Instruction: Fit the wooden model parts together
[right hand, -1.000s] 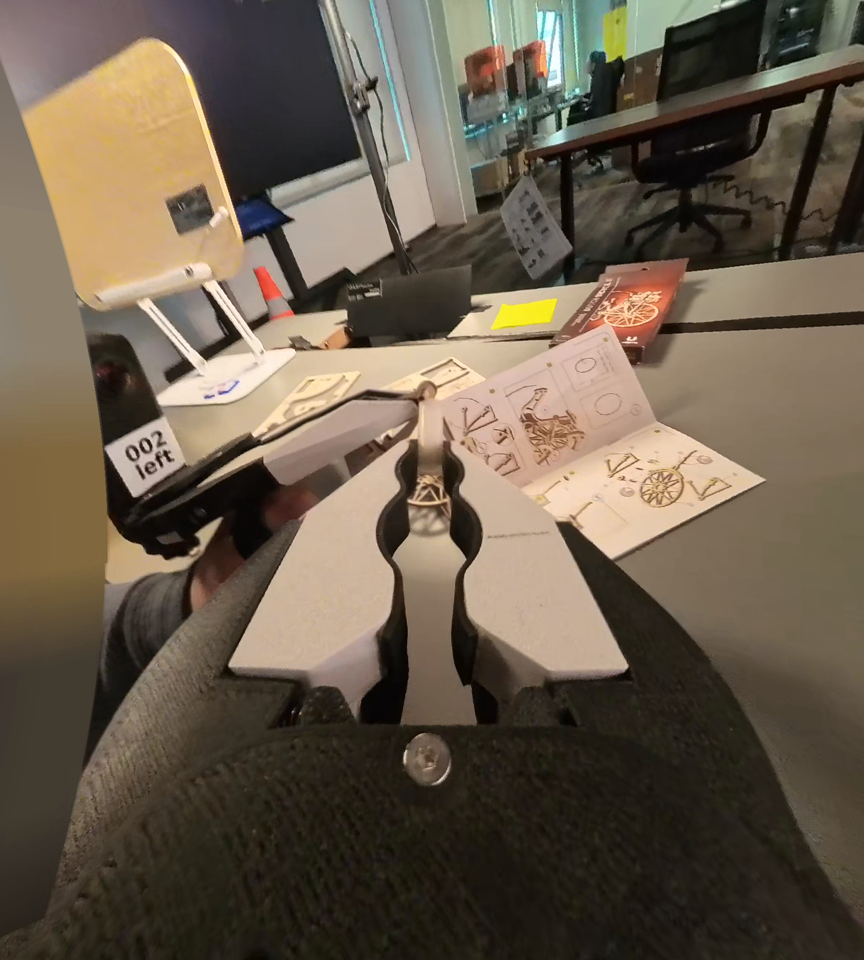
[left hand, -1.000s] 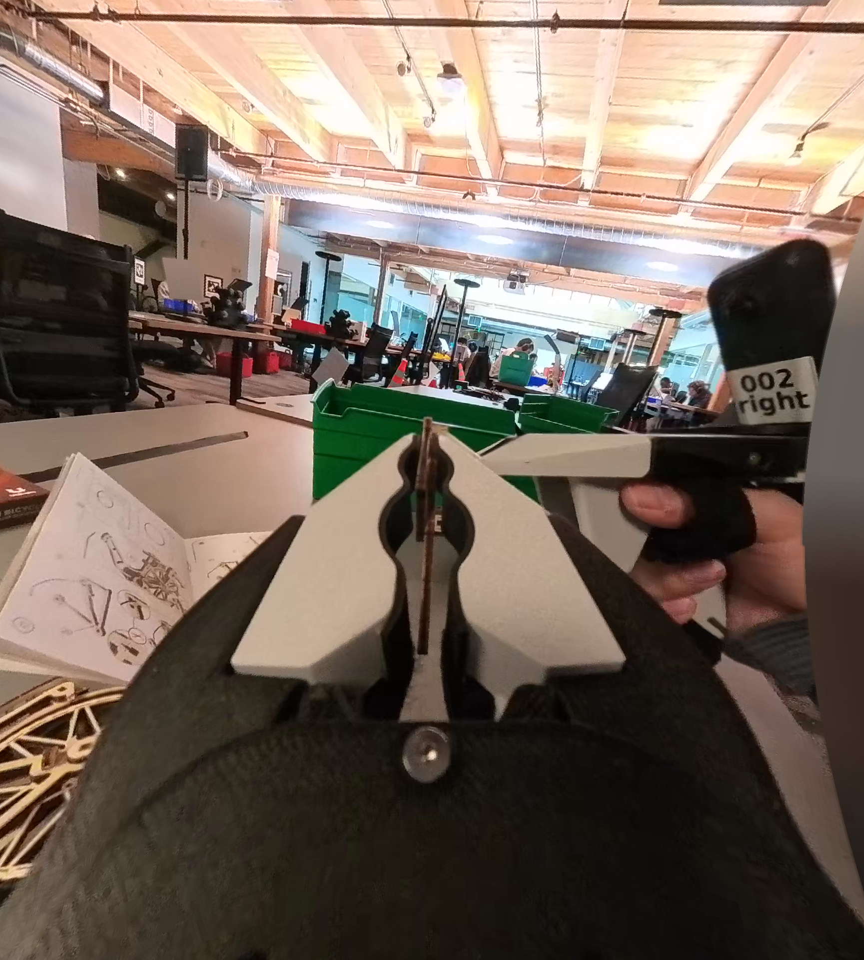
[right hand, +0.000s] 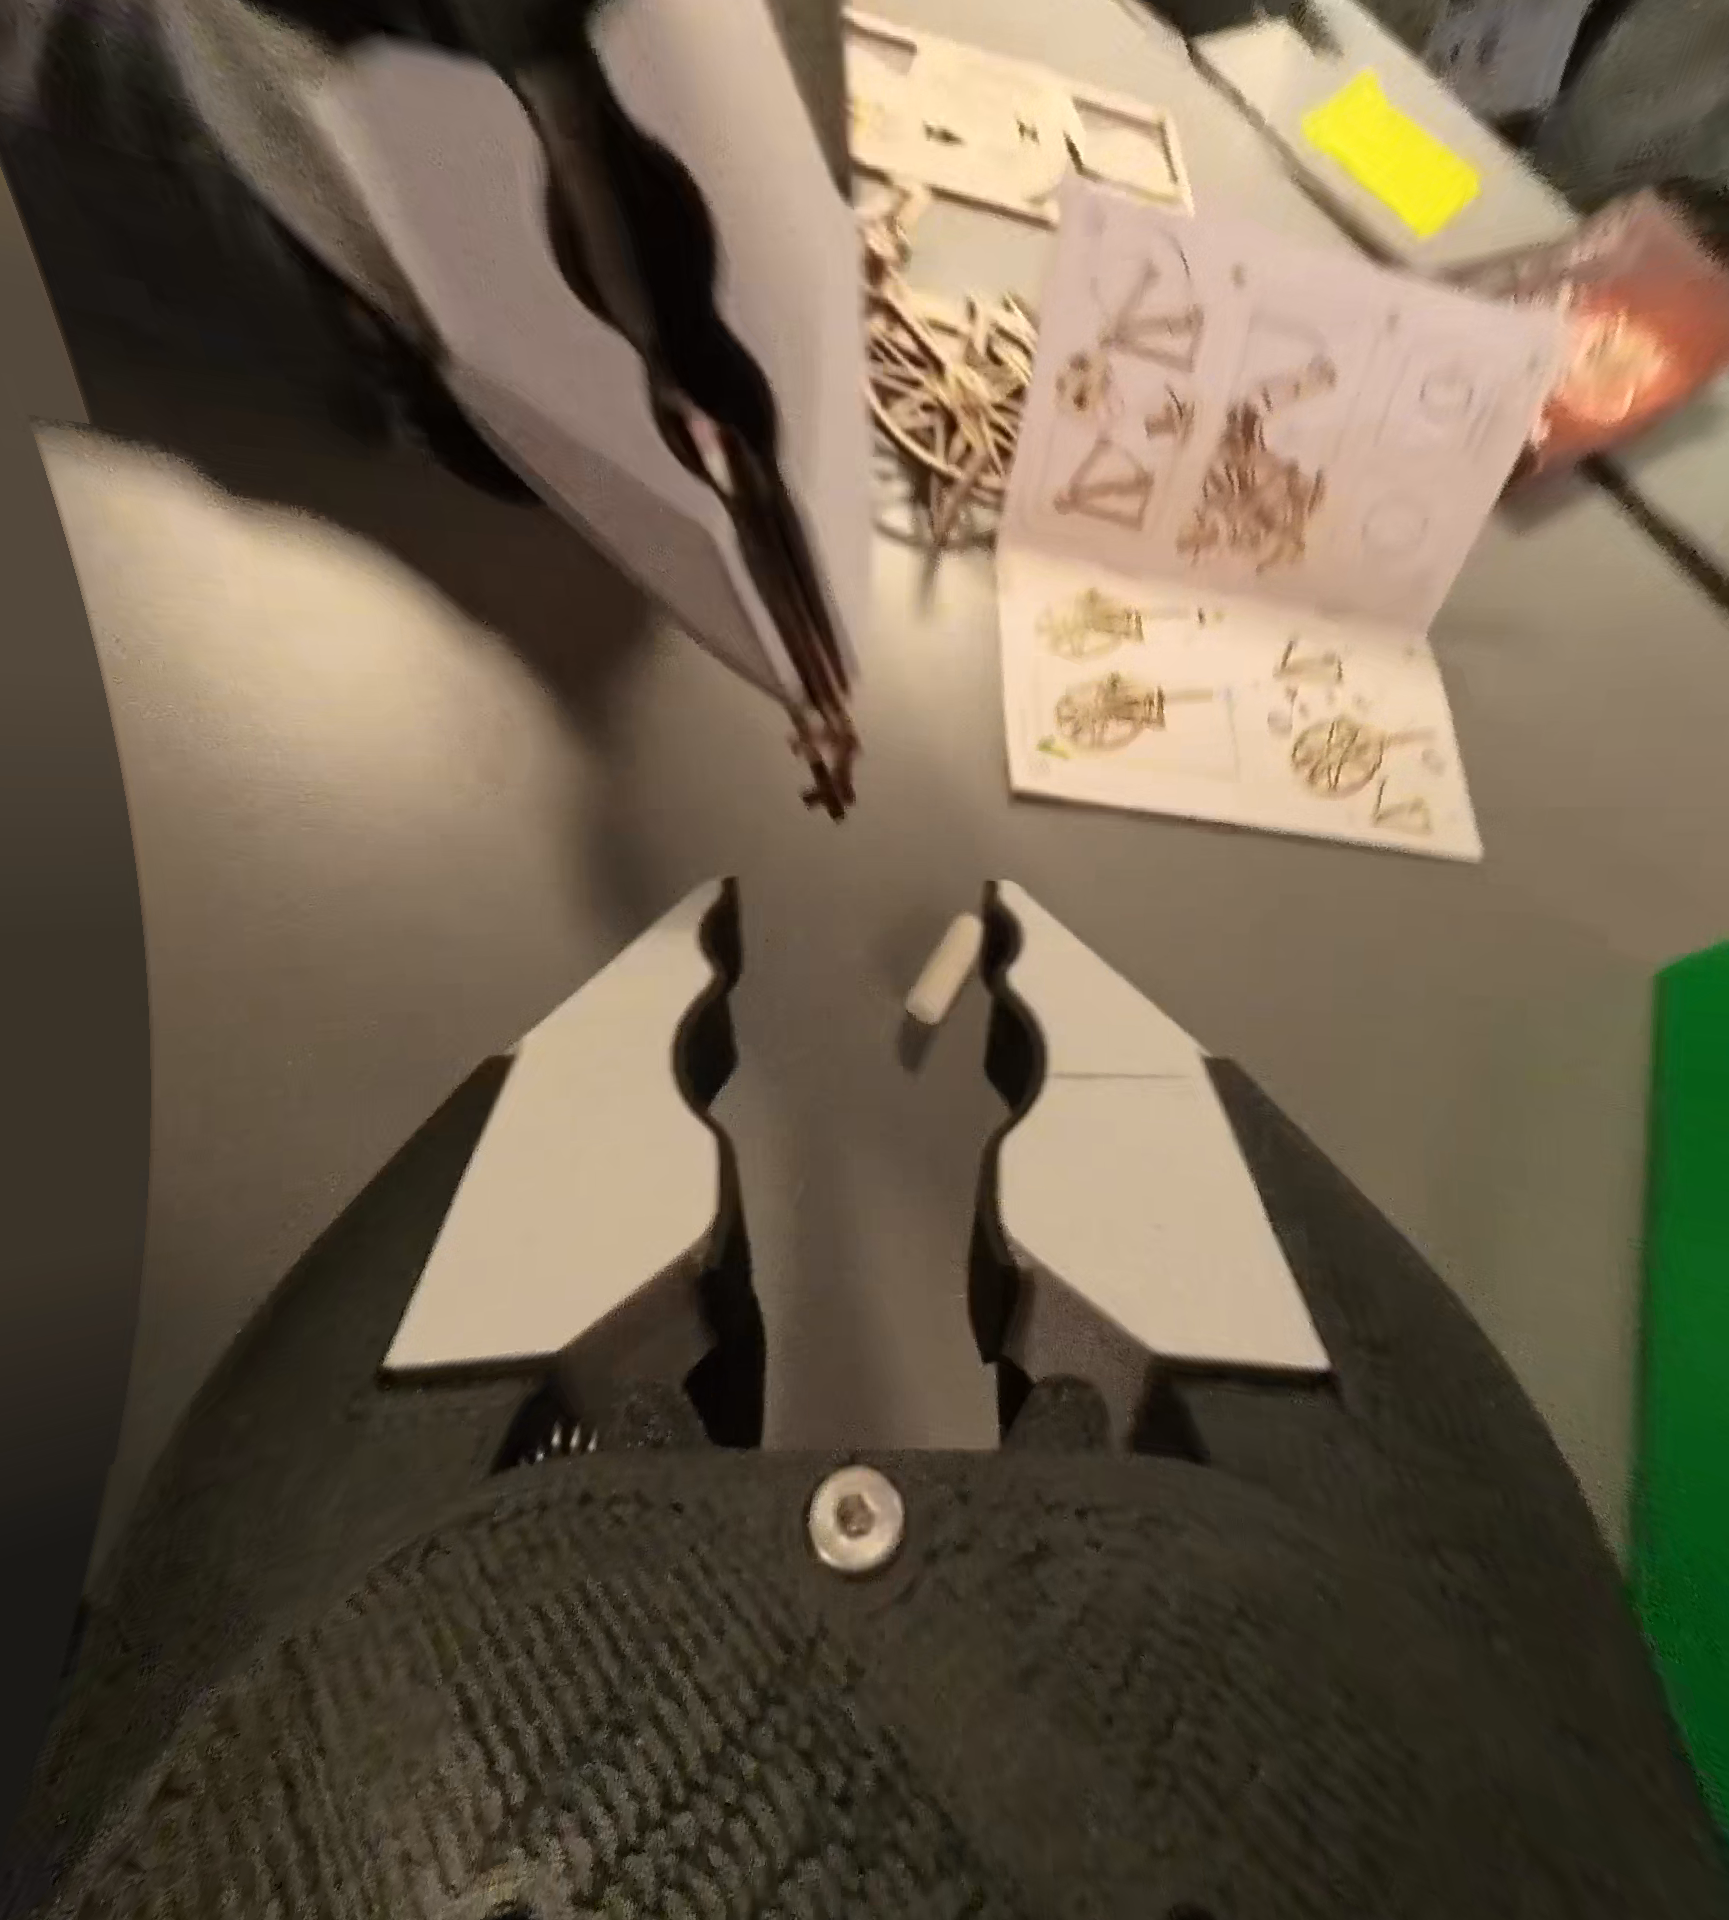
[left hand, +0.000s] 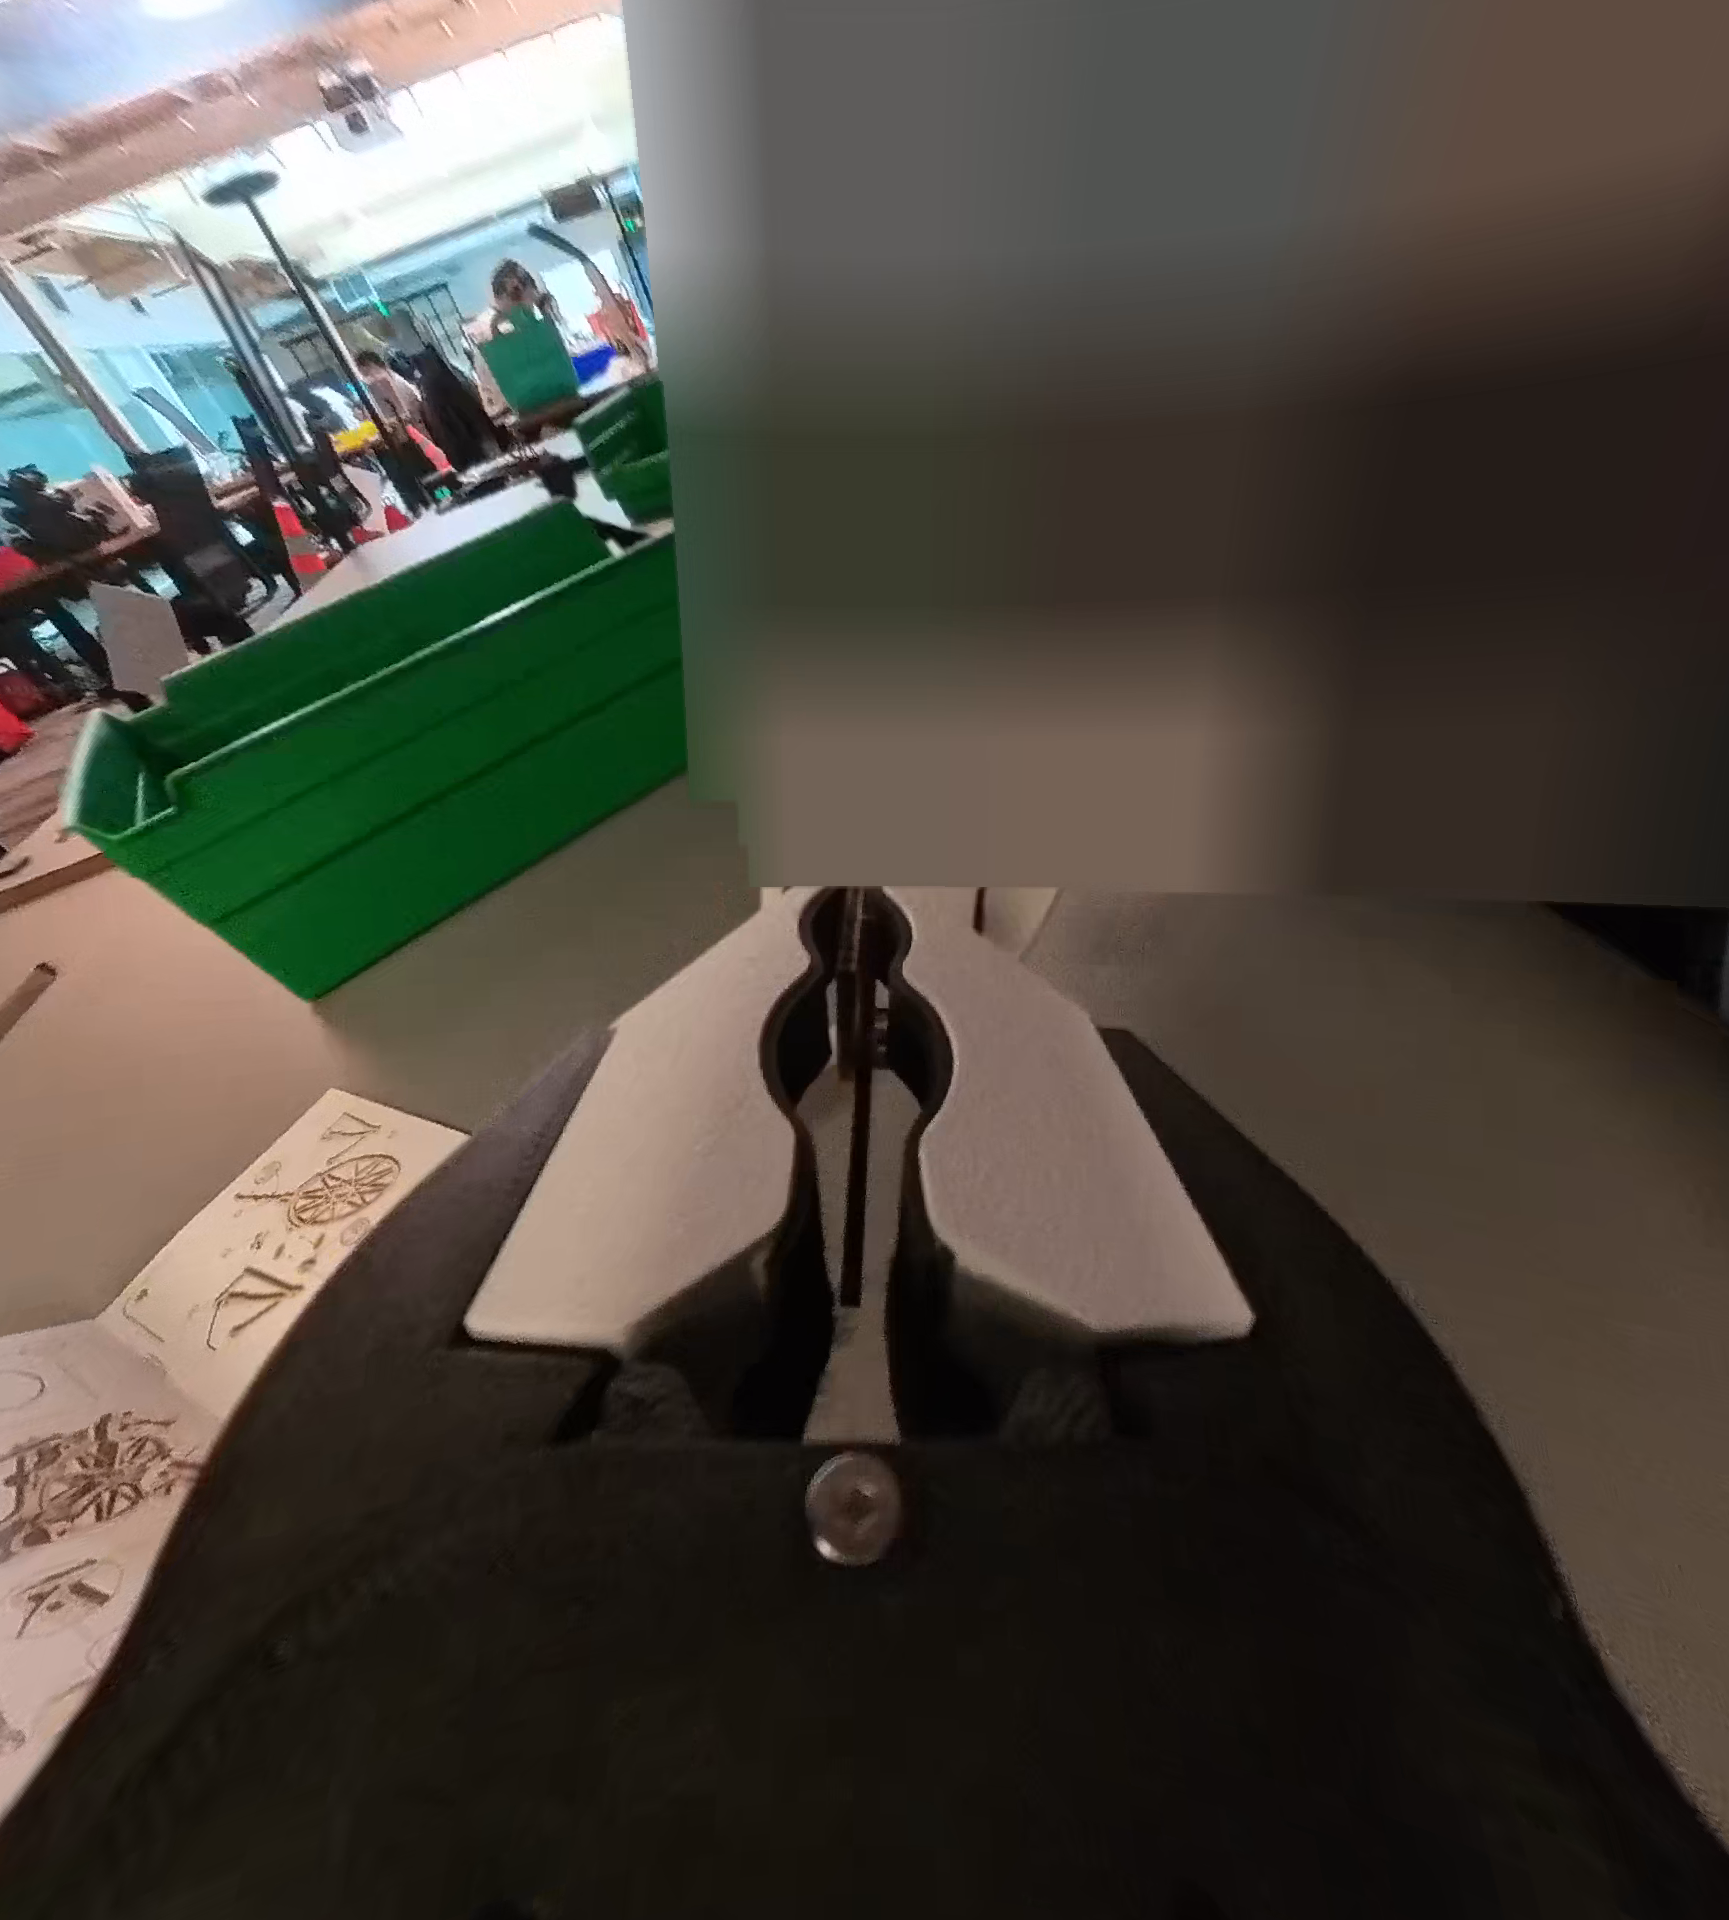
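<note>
Your right gripper point(right hand: 858, 904) gapes wide and empty over a small white peg point(right hand: 939, 975) beside its right finger, while ahead your left gripper point(right hand: 818, 717) pinches a thin dark wooden part point(right hand: 824, 774), the instruction booklet point(right hand: 1244, 582) beyond.

Both grippers alike: left gripper point(left hand: 855, 914), right gripper point(right hand: 858, 894). Pale grey fingers point(right hand: 590, 1174), scalloped inner edges; black textured body behind; silver hex screw point(right hand: 856, 1536) centred below fingers.
</note>
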Motion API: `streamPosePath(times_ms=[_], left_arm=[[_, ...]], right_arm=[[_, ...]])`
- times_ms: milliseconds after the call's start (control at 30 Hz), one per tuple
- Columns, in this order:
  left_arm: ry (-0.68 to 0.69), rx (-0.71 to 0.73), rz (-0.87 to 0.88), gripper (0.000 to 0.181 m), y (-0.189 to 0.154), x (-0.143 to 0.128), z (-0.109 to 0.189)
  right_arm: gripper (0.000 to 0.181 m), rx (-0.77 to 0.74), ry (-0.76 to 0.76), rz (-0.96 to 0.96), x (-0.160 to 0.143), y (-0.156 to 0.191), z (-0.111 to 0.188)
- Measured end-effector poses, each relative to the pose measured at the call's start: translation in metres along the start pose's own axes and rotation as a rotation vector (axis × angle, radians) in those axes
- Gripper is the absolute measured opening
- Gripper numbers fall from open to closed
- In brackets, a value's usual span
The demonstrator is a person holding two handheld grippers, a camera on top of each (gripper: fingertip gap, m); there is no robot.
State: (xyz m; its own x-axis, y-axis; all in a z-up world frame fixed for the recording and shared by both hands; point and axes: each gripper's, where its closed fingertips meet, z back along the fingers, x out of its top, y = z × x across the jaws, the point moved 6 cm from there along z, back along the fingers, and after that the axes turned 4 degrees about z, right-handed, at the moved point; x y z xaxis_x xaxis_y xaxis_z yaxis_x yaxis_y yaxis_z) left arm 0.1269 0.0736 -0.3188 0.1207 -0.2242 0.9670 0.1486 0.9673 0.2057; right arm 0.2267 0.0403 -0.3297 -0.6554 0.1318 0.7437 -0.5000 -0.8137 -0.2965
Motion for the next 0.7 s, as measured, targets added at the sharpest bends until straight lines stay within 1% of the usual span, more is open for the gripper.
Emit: streamPosePath(times_ms=[33, 67, 100, 133, 300, 367, 433, 600, 700], left_arm=[[0.018, -0.007, -0.020, 0.002, -0.002, -0.002, -0.002], [0.037, -0.015, -0.032, 0.002, -0.005, -0.003, -0.005], [0.057, -0.016, -0.045, 0.002, -0.007, -0.005, -0.007], [0.074, -0.020, -0.063, 0.002, -0.009, -0.006, -0.008], [0.122, -0.029, -0.109, 0.002, -0.014, -0.011, -0.012], [0.138, -0.035, -0.125, 0.001, -0.016, -0.012, -0.013], [0.148, -0.033, -0.137, 0.001, -0.017, -0.013, -0.014], [0.178, -0.041, -0.113, 0.001, -0.018, -0.013, -0.015], [0.242, -0.033, -0.177, 0.001, -0.023, -0.015, -0.019]], right_arm=[[0.035, 0.005, -0.001, 0.044, 0.006, 0.005, 0.002], [0.024, 0.005, 0.010, 0.087, 0.009, 0.009, 0.004], [0.018, -0.009, 0.031, 0.120, 0.010, 0.012, 0.005], [0.016, -0.014, 0.049, 0.142, 0.010, 0.014, 0.005], [0.012, -0.032, 0.073, 0.156, 0.010, 0.017, 0.007], [0.008, -0.044, 0.093, 0.181, 0.010, 0.018, 0.008], [0.007, -0.057, 0.114, 0.217, 0.009, 0.019, 0.007], [0.007, -0.091, 0.139, 0.250, 0.007, 0.021, 0.006], [0.006, -0.084, 0.185, 0.258, 0.001, 0.024, 0.003]])
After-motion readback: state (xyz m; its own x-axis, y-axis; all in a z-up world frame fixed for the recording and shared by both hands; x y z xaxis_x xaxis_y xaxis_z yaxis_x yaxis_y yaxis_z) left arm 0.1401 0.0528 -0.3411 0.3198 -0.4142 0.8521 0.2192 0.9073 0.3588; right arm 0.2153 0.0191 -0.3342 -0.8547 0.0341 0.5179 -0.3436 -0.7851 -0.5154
